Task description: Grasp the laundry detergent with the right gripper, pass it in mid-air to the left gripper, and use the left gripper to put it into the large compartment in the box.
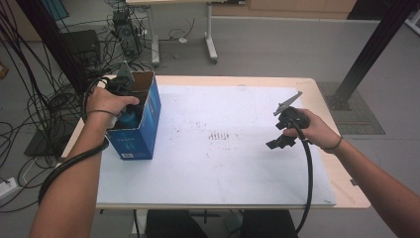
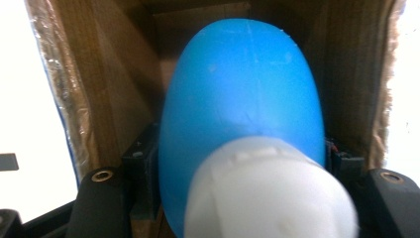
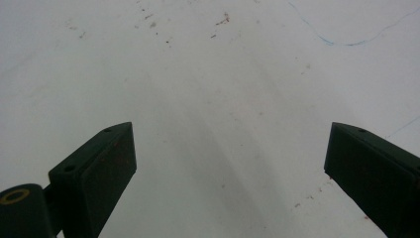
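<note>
An open blue cardboard box (image 1: pixel 141 131) stands at the left end of the table. My left gripper (image 1: pixel 128 105) reaches down into it from above. In the left gripper view a blue bottle (image 2: pixel 242 89) with a white cap (image 2: pixel 270 193) sits between the black jaws, whose pads (image 2: pixel 141 166) press on both of its sides, with the brown box walls (image 2: pixel 114 84) all around. A bit of the blue bottle (image 1: pixel 130 119) peeks out of the box under the hand. My right gripper (image 1: pixel 278 140) hangs open over the white mat (image 3: pixel 213 74), nothing between its fingers (image 3: pixel 99 168).
A white mat (image 1: pixel 223 163) covers most of the wooden table (image 1: pixel 341 163); faint dark specks mark its middle. Cables, a computer case (image 1: pixel 124 29) and a second table's legs stand on the floor behind. A black post (image 1: pixel 369 49) rises at the far right.
</note>
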Demonstrator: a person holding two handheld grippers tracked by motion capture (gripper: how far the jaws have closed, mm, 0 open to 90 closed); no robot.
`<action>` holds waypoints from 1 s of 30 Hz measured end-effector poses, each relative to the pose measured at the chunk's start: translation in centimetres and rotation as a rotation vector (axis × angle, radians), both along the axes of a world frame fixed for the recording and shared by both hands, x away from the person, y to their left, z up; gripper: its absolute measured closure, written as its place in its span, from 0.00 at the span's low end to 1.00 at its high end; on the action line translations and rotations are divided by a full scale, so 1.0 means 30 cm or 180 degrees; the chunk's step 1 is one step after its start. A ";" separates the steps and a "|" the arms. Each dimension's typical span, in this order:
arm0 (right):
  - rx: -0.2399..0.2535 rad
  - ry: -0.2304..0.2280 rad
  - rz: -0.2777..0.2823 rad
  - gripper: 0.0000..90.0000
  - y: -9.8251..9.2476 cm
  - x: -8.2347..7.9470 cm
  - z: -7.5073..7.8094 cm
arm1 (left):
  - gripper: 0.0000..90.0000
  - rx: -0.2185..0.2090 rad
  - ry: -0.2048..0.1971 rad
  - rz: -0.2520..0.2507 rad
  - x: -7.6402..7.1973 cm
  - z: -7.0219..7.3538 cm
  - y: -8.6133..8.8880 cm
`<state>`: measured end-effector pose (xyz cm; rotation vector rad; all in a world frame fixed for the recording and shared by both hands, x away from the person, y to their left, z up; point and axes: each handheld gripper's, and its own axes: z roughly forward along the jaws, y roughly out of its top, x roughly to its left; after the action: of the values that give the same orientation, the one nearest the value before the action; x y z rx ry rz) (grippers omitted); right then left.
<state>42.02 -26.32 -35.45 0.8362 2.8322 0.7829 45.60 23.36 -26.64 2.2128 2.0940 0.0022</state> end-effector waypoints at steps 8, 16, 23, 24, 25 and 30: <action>-0.0014 -0.0022 0.0015 0.06 0.003 0.000 0.004 | 0.39 0.0019 -0.0051 -0.0025 -0.010 0.066 -0.006; -0.0016 -0.0033 0.0021 0.06 0.004 -0.002 0.007 | 0.38 0.0047 -0.0147 -0.0049 -0.026 0.134 -0.007; -0.0017 -0.0038 0.0025 0.06 0.005 0.000 0.007 | 0.32 0.0007 -0.0238 -0.0098 -0.046 0.197 -0.015; -0.0019 -0.0037 0.0025 0.06 0.005 0.000 0.007 | 0.30 -0.0005 -0.0240 -0.0110 -0.048 0.204 -0.018; -0.0021 -0.0039 0.0023 0.06 0.006 0.001 0.007 | 0.28 -0.0014 -0.0247 -0.0119 -0.050 0.211 -0.021; -0.0027 -0.0034 0.0032 0.06 0.009 0.002 0.007 | 0.19 -0.0011 -0.0229 -0.0176 -0.057 0.229 -0.047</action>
<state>42.08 -26.05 -35.24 0.8148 2.8305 0.7738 43.89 21.95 -19.76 2.2329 1.9940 0.0731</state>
